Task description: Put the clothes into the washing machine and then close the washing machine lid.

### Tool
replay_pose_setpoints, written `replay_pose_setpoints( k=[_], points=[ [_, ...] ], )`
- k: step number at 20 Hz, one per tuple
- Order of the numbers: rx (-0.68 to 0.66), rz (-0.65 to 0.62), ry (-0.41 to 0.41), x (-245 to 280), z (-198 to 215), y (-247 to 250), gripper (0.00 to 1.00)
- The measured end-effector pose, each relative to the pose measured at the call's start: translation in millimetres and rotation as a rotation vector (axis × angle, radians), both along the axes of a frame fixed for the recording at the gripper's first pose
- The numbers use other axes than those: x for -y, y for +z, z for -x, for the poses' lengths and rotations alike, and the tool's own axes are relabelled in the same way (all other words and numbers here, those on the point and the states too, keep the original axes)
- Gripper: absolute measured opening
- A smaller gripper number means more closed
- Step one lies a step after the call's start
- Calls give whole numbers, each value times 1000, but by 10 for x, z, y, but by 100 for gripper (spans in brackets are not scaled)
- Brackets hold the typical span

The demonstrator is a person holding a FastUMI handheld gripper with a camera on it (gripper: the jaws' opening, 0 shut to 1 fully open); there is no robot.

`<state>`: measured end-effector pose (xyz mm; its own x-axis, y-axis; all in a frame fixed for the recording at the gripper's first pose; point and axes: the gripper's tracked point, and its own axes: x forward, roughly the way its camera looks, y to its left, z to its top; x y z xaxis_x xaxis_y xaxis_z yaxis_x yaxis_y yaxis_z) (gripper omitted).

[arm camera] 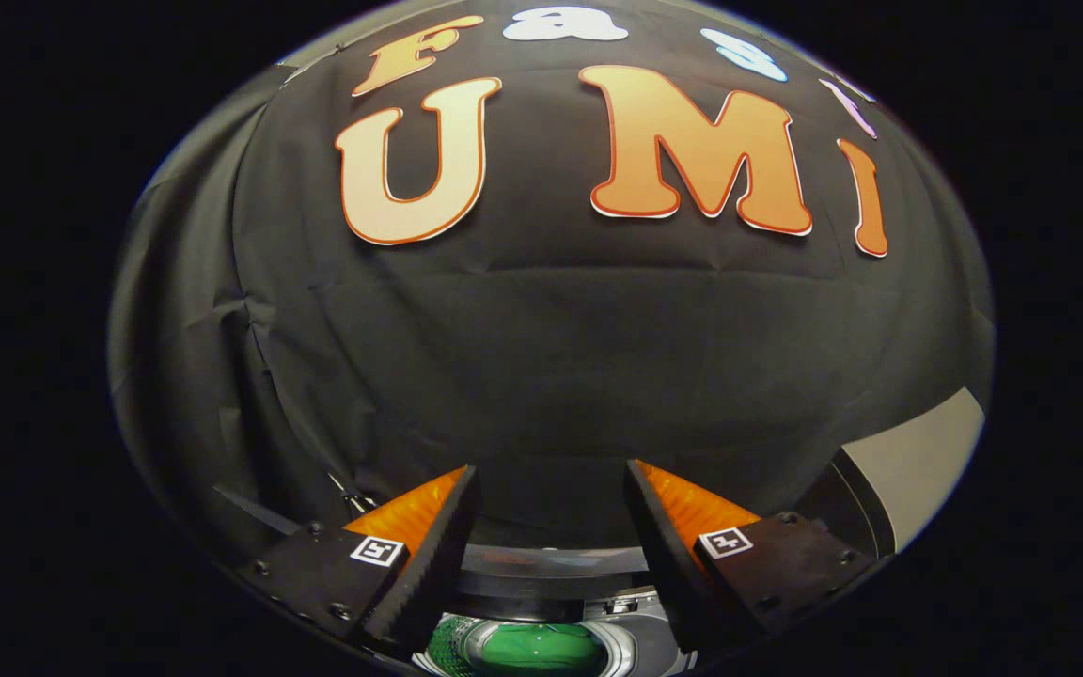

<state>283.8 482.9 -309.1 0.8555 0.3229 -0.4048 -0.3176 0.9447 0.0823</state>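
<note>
Two orange-backed fingers (452, 527) of the gripper (551, 527) spread wide, nothing between them, washer (541, 649) low between them with round drum open, green cloth (534, 647) inside, dark raised lid (551, 564) behind, black wall (541, 357) beyond.

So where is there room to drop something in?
The gripper is open with nothing between its fingers. That gap is free. Below it the washing machine drum holds something green, so it is crowded there. Beyond the fingers is the black cloth wall.

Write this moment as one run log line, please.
gripper: open, empty | washing machine: below fingers, lid open, something green in drum | ahead: black cloth wall
</note>
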Motion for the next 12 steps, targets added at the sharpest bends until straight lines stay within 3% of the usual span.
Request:
replay_pose_setpoints(
  k=[12],
  points=[
    [19, -6, 8, 140, 547, -96, 98]
  ],
)
